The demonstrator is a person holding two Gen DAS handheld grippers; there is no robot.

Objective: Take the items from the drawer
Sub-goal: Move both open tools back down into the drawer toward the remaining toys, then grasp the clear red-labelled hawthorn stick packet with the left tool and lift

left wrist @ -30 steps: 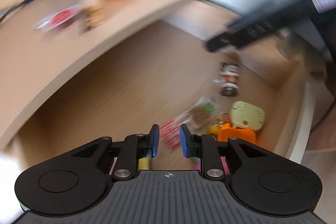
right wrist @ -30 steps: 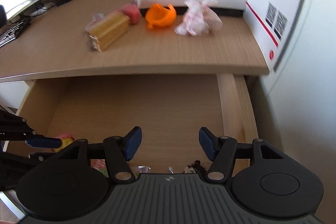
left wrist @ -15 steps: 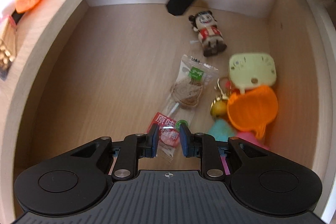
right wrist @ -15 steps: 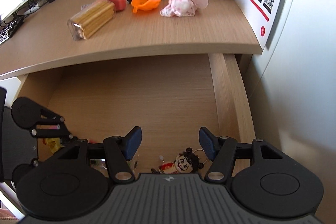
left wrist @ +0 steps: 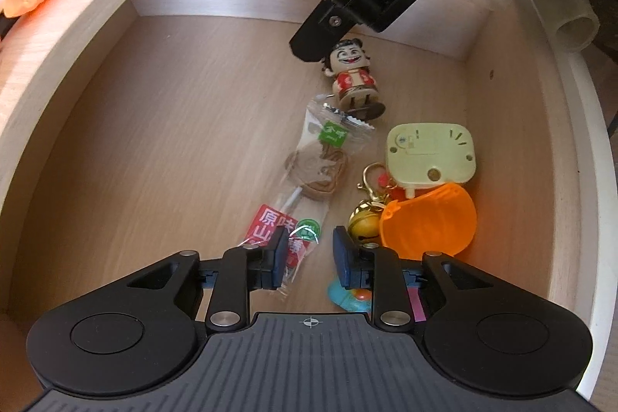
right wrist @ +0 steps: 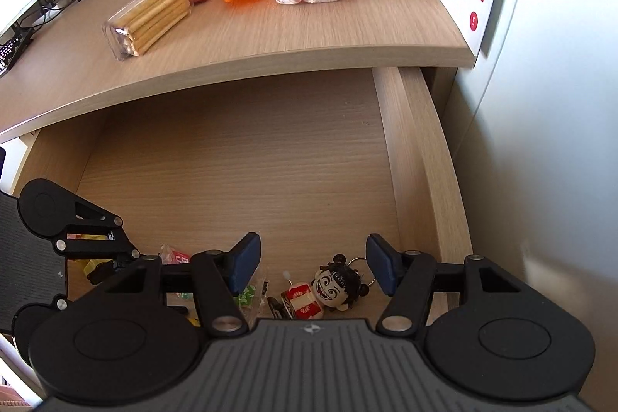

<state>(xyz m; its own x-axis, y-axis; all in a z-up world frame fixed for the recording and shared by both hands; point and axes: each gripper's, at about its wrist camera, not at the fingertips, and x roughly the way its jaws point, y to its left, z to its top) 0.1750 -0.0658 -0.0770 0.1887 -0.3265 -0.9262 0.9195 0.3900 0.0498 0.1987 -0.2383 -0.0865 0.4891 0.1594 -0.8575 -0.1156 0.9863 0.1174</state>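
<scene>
Two grippers are reaching into the drawer (left wrist: 162, 149): left gripper (left wrist: 311, 253) opening over the lollipop packet (left wrist: 309, 180), right gripper (right wrist: 311, 267) hovering half-open above the figurine (right wrist: 328, 290).

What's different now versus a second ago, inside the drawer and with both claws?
The left claw swung down into the drawer over the lollipop packet; its jaws are opening, the packet's end between them, not gripped. The right claw dipped toward the figurine, jaws open as before. The drawer items and the desktop things have not moved.
</scene>
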